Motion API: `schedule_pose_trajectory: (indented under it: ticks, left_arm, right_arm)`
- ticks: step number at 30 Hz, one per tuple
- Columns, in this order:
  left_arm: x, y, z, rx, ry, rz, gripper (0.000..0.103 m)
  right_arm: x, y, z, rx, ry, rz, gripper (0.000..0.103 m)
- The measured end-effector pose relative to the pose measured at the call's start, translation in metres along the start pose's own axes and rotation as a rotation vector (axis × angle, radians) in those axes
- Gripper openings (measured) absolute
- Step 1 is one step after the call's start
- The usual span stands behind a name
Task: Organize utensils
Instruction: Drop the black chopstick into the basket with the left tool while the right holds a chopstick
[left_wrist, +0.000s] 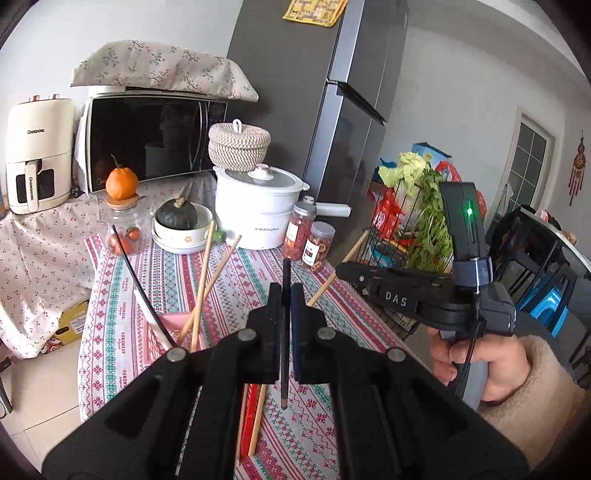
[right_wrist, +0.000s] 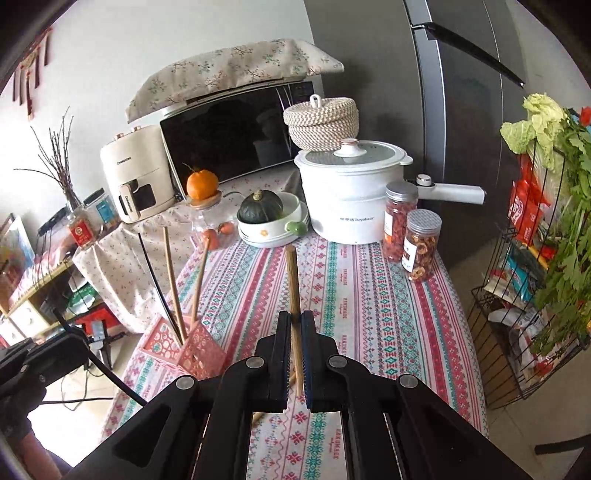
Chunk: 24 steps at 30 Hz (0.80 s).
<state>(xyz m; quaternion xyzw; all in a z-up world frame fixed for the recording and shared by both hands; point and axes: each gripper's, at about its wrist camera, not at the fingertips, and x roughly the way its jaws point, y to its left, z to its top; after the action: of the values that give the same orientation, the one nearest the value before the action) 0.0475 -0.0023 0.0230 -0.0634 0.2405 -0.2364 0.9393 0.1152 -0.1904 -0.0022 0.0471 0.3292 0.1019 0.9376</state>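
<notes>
While my left claw (left_wrist: 283, 291) clamps a black chopstick (left_wrist: 284, 332) and my right claw (right_wrist: 294, 325) a wooden chopstick (right_wrist: 293, 288), both point upright, probably for dropping into the pink holder (right_wrist: 184, 350).

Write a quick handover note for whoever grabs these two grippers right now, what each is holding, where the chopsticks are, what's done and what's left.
Left gripper: jaws shut on a black chopstick, held upright above the table.
Right gripper: jaws shut on a wooden chopstick, also lifted.
Pink holder at the table's left edge already has two wooden chopsticks and one black one standing in it.
More wooden chopsticks lie on the patterned tablecloth below the left gripper.
Left to do: drop both held sticks into the holder, then collect the loose ones.
</notes>
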Motion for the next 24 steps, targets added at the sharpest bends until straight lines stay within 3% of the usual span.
schedule_pose_trajectory:
  ticks: [11, 19, 24]
  left_arm:
    - [-0.047, 0.031, 0.034, -0.041, -0.253, 0.108, 0.005]
    - [-0.051, 0.05, 0.037, -0.051, -0.336, 0.214, 0.005]
    - [-0.033, 0.061, 0.037, -0.026, -0.321, 0.282, 0.005]
  right_arm:
    - [-0.01, 0.037, 0.022, -0.018, -0.073, 0.074, 0.005]
    - [-0.031, 0.051, 0.029, -0.02, -0.129, 0.125, 0.005]
    - [-0.03, 0.061, 0.036, -0.017, -0.128, 0.154, 0.005]
